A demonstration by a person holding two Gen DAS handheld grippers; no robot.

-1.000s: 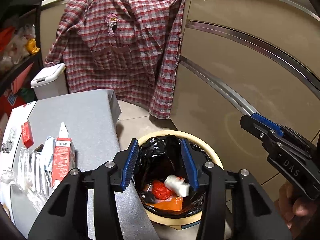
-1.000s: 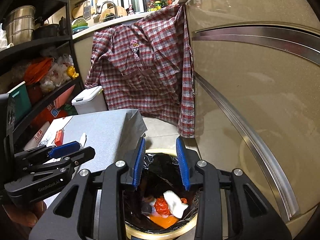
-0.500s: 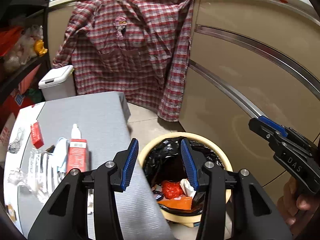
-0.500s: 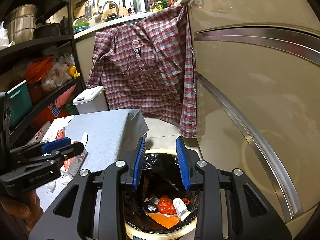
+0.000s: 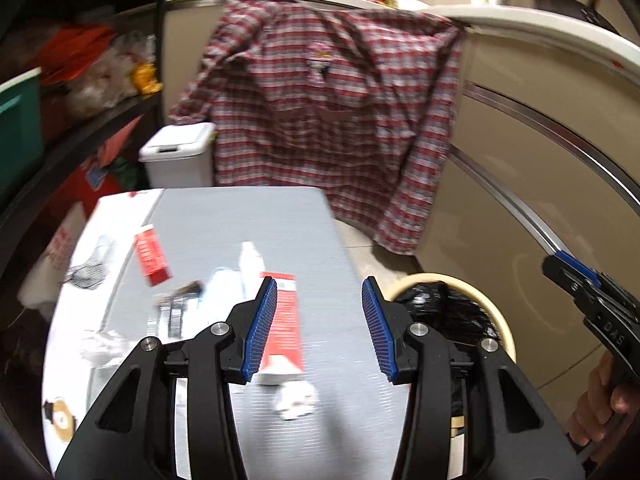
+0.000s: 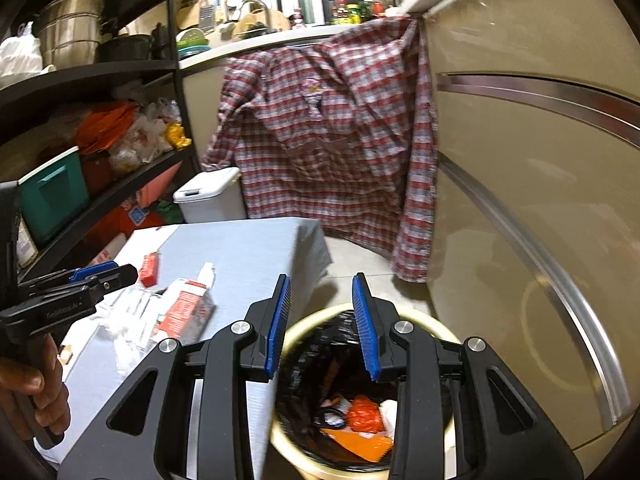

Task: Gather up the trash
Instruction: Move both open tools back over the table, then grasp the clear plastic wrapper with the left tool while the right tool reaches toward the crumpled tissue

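Your left gripper (image 5: 319, 328) is released and empty, over the table's (image 5: 240, 216) right edge above the red-and-white carton (image 5: 285, 332), presumably next. Your right gripper (image 6: 322, 326), also empty, waits over the bin (image 6: 424, 322) just beside that edge. Blur obscures the crumpled scrap (image 5: 297, 400); clear wrappers (image 6: 128, 320) are indistinct.

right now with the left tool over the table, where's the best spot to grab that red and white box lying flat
Take the red and white box across its narrow width, about mid-length, coming down from above. It lies flat on the grey table with its long axis running away from the left tool, so the long edges probably suit the open jaws. The crumpled white scrap lies apart, near its close end.
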